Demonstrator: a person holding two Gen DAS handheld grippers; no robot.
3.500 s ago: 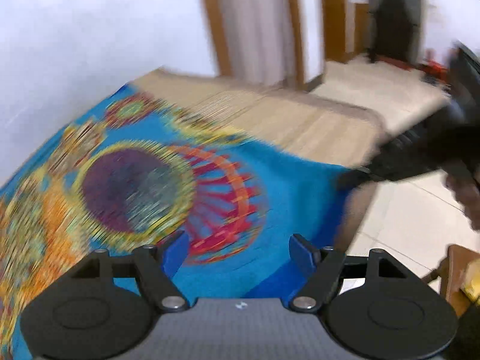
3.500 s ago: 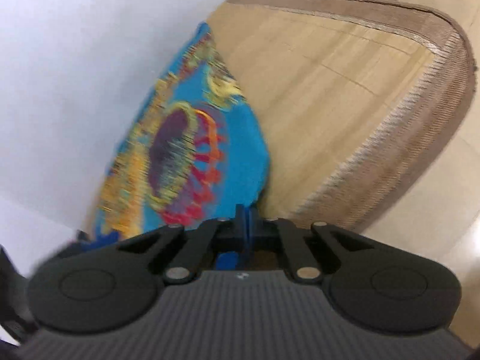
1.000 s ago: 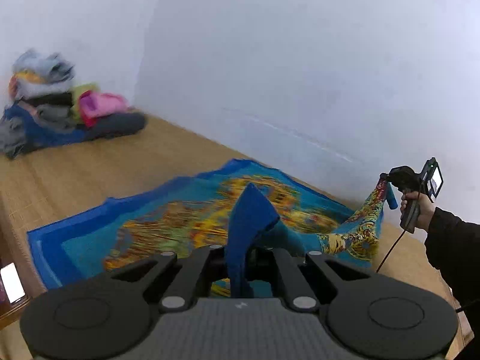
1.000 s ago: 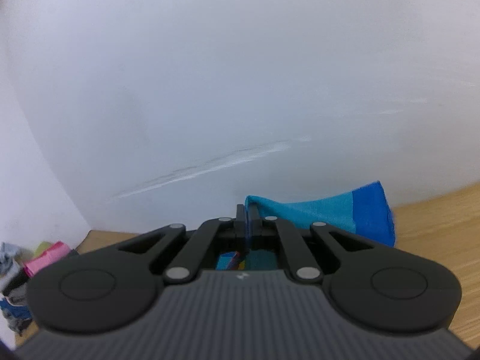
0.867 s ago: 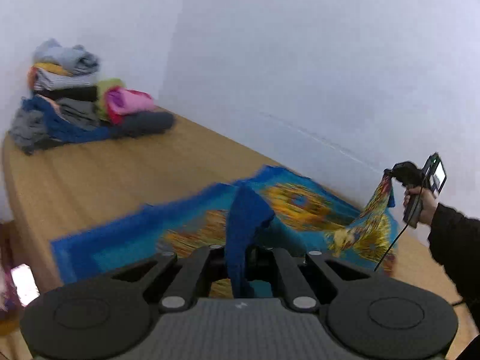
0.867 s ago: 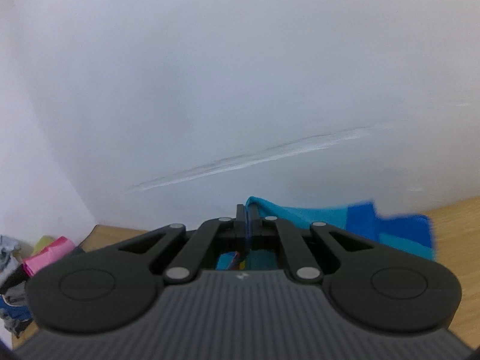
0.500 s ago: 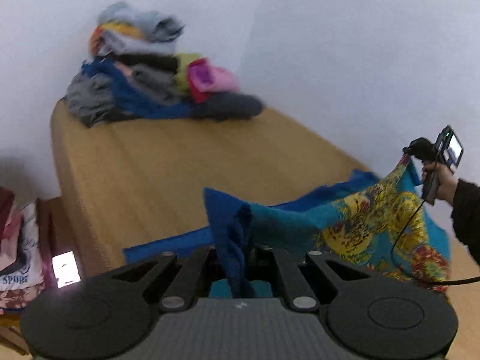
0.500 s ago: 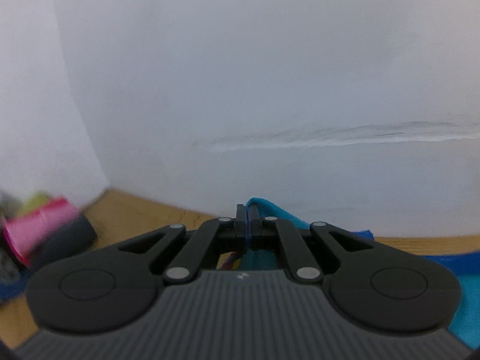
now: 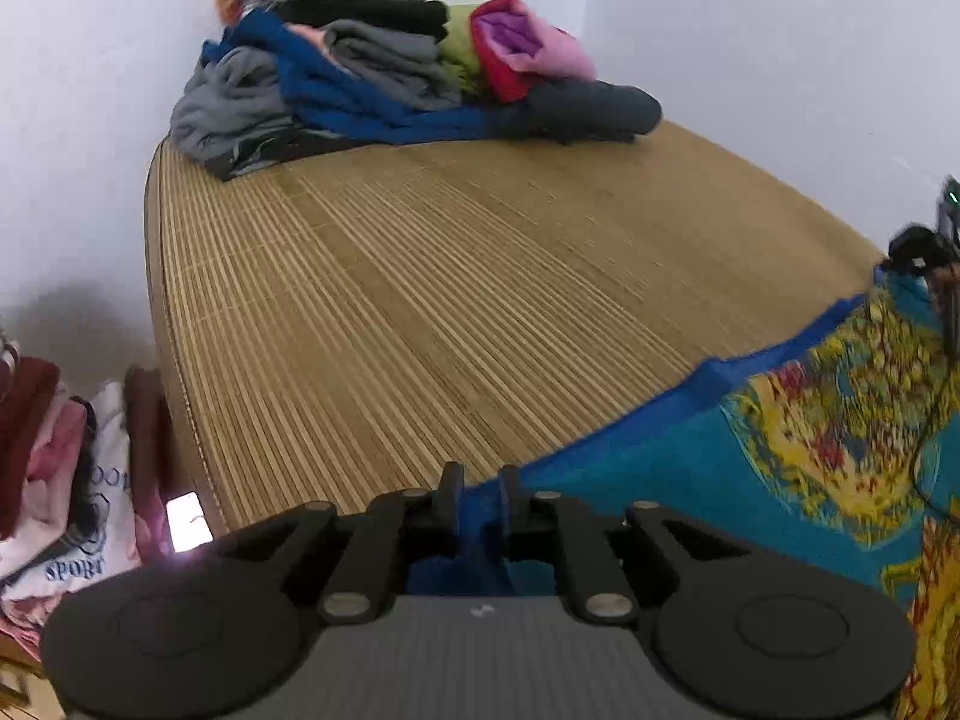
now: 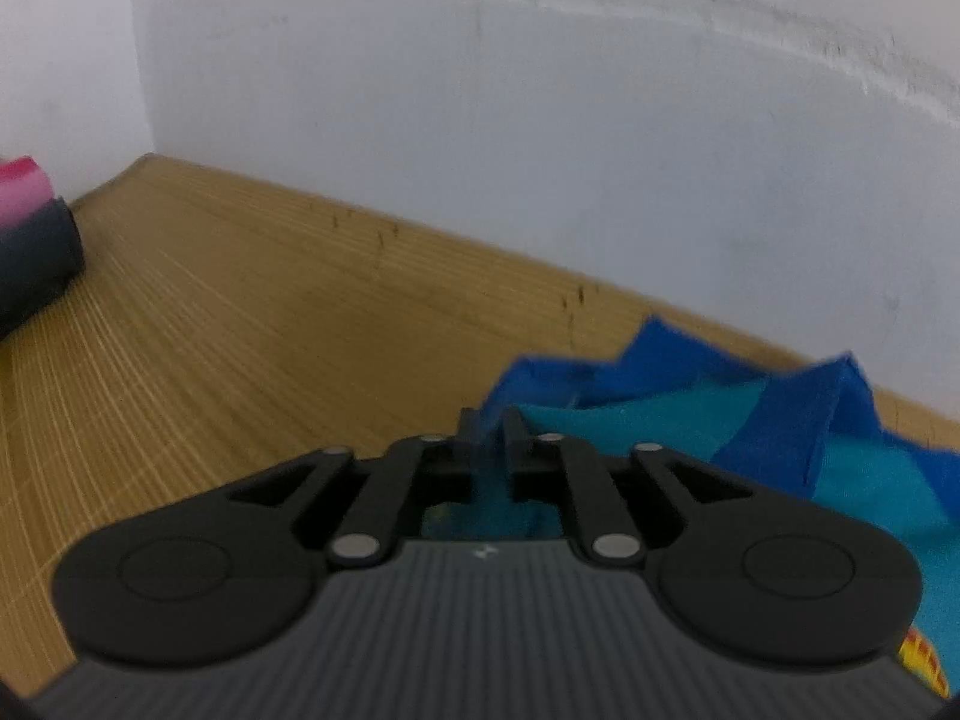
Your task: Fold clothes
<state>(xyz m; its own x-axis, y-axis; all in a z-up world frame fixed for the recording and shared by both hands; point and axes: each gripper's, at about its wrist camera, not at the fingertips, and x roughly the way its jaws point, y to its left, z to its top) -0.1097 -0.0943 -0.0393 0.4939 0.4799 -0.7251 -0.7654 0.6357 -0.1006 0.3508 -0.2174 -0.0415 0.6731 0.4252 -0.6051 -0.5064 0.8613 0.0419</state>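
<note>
Blue-bordered printed cloth [image 9: 750,438] is the working piece, and you hold it at two points along one border. Your left gripper [image 9: 478,489] has its fingers pinched on the dark blue hem, and your right gripper [image 10: 489,426] has its fingers closed to a narrow gap with a corner of the same hem between them. Take the bamboo mat [image 9: 456,276] as the landmark: one second ago the cloth lay spread across the middle of the mat with only the two gripped corners raised. It now sits bunched toward the end of the mat opposite the clothes pile [image 9: 384,54], with its held border lifted and drawn taut between the two grippers. Both wrist views have swung round so that the long bare stretch of mat between the cloth and the clothes pile lies ahead of you. In the right wrist view the far border stands in loose peaks against the white wall [image 10: 540,150] beside the mat. Judged from this, you are carrying the held edge over the rest of the cloth, which fits a fold in progress; whether the edges below will line up is hidden under the grippers. The yellow and red print faces up in the left wrist view.
</note>
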